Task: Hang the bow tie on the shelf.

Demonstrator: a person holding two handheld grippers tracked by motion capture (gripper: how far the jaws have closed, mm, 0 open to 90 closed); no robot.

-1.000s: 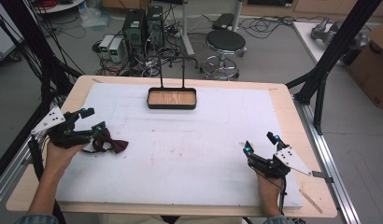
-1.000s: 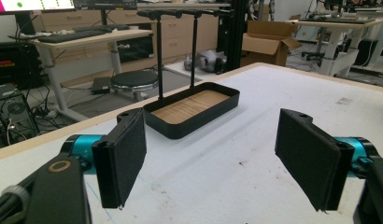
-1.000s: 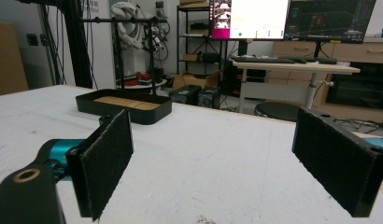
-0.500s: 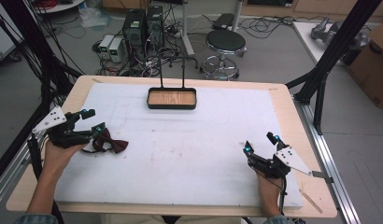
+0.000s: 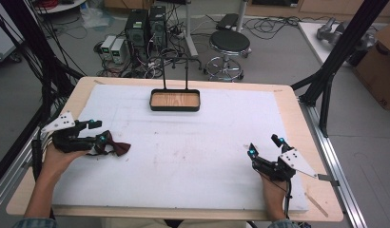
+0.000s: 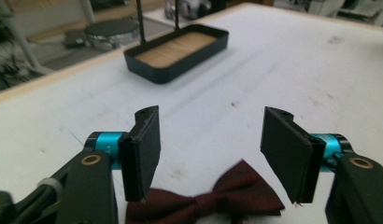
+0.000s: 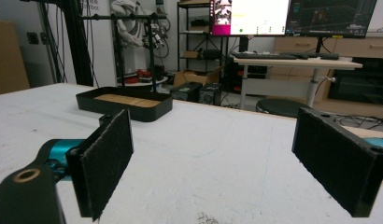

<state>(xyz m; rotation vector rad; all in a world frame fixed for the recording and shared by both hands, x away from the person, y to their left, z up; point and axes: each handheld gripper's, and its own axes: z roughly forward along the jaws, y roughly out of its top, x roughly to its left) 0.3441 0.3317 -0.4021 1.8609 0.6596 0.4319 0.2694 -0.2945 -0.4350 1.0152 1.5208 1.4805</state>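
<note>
No visible movement since the earlier frames. Left gripper [image 5: 95,131] near tabletop's left edge, jaws apart, straddling but not clamping dark red fabric bow tie [image 6: 213,198] lying on white foam tabletop [image 5: 183,142]. Right gripper [image 5: 264,147] near right front corner, jaws wide apart, nothing between. Black rectangular tray with wooden base [image 5: 175,100] near far edge, centre.

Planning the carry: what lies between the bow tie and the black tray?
Nothing: in the high view, bare white table cover separates the bow tie from the tray.
</note>
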